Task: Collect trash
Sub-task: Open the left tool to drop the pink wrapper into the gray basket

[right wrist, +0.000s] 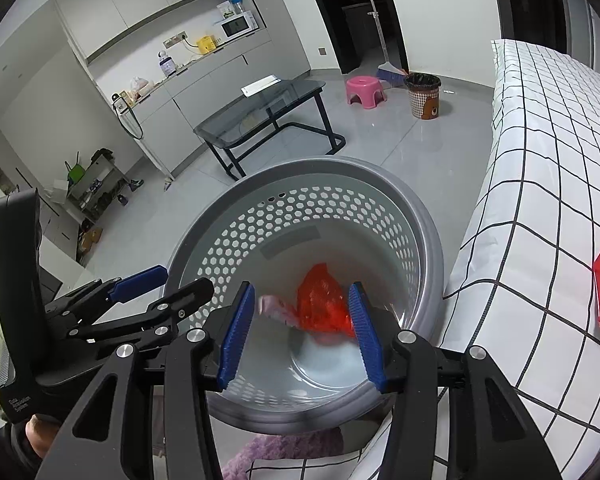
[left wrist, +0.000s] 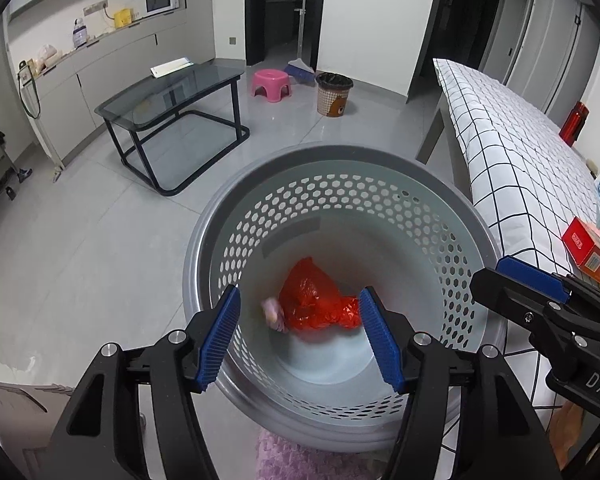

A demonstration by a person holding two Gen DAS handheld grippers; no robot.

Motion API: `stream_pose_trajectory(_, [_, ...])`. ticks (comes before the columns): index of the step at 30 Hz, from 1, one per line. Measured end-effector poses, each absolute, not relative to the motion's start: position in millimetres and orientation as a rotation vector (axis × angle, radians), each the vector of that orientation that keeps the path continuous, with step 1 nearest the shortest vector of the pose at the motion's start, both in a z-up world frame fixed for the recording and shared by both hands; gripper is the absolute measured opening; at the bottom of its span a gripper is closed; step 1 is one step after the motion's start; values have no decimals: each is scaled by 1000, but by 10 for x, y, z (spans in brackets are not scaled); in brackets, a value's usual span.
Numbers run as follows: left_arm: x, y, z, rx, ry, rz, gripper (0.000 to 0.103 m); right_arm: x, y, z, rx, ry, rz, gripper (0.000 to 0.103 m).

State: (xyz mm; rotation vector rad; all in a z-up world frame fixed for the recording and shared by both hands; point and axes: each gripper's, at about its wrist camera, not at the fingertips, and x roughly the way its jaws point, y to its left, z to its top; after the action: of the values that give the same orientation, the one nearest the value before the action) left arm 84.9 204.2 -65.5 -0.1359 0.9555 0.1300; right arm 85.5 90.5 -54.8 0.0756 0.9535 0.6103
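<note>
Left wrist view looks down into a grey round plastic basket with honeycomb holes [left wrist: 340, 200], where a crumpled red plastic bag [left wrist: 320, 300] lies on the bottom beside a small pale pink scrap [left wrist: 274, 312]. The left gripper [left wrist: 300, 336] hangs over the basket mouth with its blue ribbed pads spread apart and nothing between them. Right wrist view shows the same basket [right wrist: 300, 208], the red bag [right wrist: 322, 300] and the pink scrap [right wrist: 272, 306] blurred, as though just dropped or settling. The right gripper [right wrist: 300, 330] is likewise spread and empty, just beside the left one above the rim.

A white tablecloth with a black grid [left wrist: 512, 152] covers the table just beside the basket, and a red cardboard box [left wrist: 588, 250] lies on it; whether that counts as trash I cannot tell.

The risks from here, as I judge them: the two grippers sit close together, so a quick swing towards the table could knock one against the other, or clip the basket rim and tip it. A light bag may also cling to a ribbed pad and be lifted back out
</note>
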Motion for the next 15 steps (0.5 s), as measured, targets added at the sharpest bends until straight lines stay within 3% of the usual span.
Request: stream_pose_trajectory(15, [724,2067,-556,-139,932,151,69,836,858,-500,87,931,619,52])
